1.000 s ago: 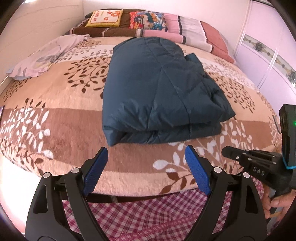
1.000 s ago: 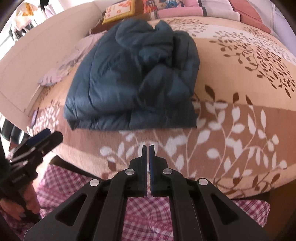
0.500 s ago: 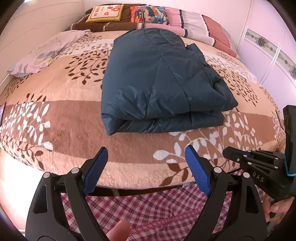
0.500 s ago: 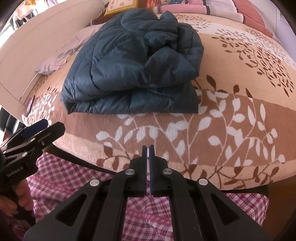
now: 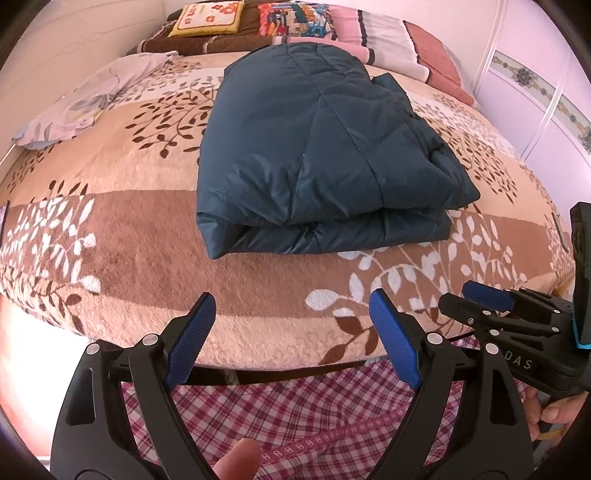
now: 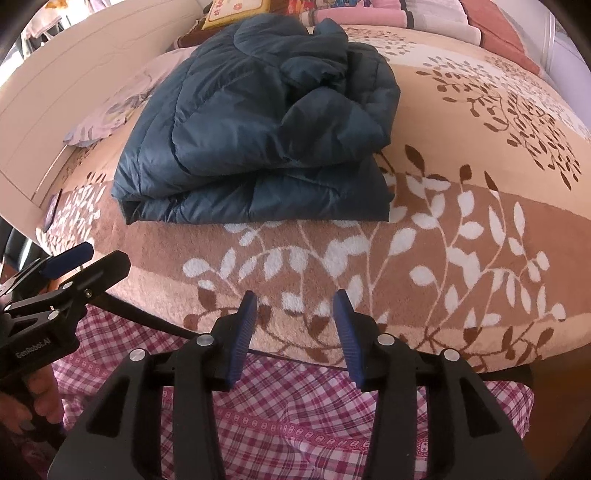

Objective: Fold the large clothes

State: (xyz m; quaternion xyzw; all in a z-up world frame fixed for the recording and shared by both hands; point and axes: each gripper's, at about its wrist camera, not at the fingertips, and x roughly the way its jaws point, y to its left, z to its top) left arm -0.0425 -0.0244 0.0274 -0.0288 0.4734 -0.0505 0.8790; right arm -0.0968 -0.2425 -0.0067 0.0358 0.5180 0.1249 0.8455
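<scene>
A dark teal quilted jacket (image 5: 317, 155) lies folded in a thick stack on the bed, also in the right wrist view (image 6: 258, 140). My left gripper (image 5: 291, 306) is open and empty, held off the bed's near edge, short of the jacket. My right gripper (image 6: 293, 306) is open and empty, also off the near edge. The right gripper shows at the right of the left wrist view (image 5: 491, 306). The left gripper shows at the left of the right wrist view (image 6: 74, 266).
The bed has a brown and beige leaf-patterned blanket (image 5: 110, 206). A pale floral cloth (image 5: 85, 107) lies at the far left. Pillows (image 5: 295, 22) line the head. A plaid bed skirt (image 5: 295, 413) hangs below. A wardrobe (image 5: 535, 92) stands right.
My right gripper has opened from shut. Both grippers have drawn back a little from the bed. The jacket has not moved.
</scene>
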